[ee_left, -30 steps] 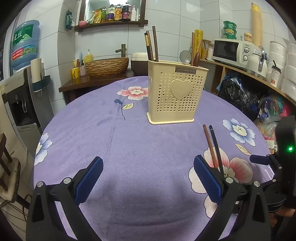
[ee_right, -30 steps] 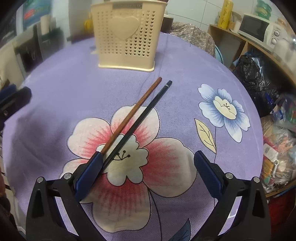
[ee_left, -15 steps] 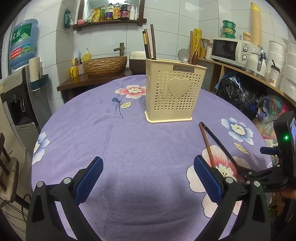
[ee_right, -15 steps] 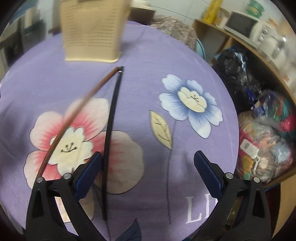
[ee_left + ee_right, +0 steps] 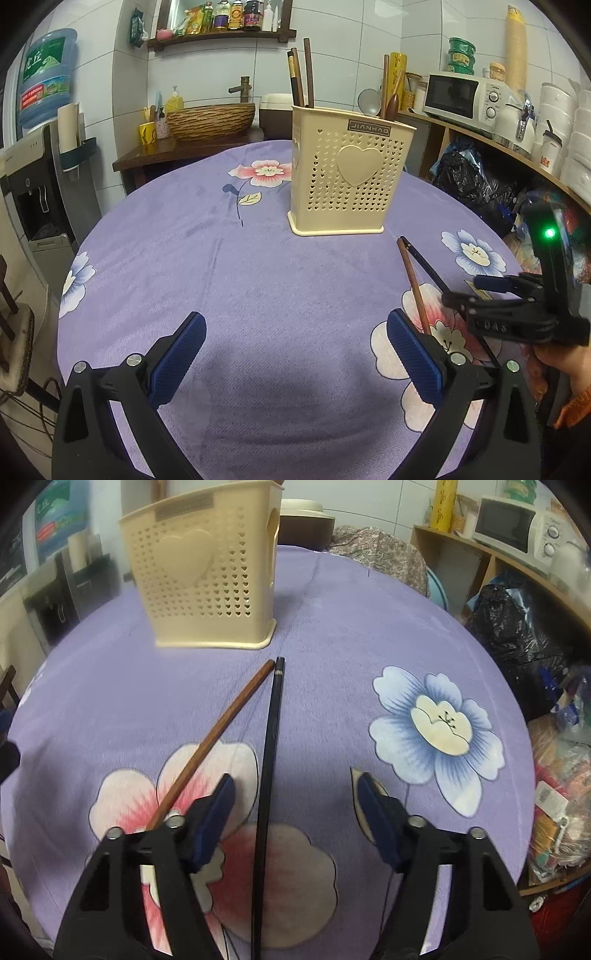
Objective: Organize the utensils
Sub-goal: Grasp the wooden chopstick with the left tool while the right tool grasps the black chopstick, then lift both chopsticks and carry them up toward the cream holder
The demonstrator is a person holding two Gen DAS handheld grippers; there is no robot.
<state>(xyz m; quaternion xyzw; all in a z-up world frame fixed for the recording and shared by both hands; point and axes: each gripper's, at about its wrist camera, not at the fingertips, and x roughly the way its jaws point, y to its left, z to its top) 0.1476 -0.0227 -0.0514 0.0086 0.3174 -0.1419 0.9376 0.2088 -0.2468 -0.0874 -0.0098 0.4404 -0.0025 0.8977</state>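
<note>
Blue ribbed pads on black plastic arms are filling the bottom of the right wrist view: the right gripper [image 5: 295, 805] has just been closing, its jaws now standing half apart with the black chopstick [image 5: 269, 760] lying between them, nearer the left pad and touched by neither. The brown wooden chopstick [image 5: 218, 734] is passing just outside that left pad, slanting to the centre of the frame, where the two tips nearly meet. Judging from this, the closing pad could be shoving the thin, smooth black stick sideways across the soft purple floral tablecloth [image 5: 332, 635], rolling it away or catching the brown one too. Further up, at upper left, the cream perforated plastic utensil holder [image 5: 207, 576] with its raised heart is waiting. In the left wrist view, the left gripper [image 5: 295, 354] is hanging wide apart and empty over the cloth.
</note>
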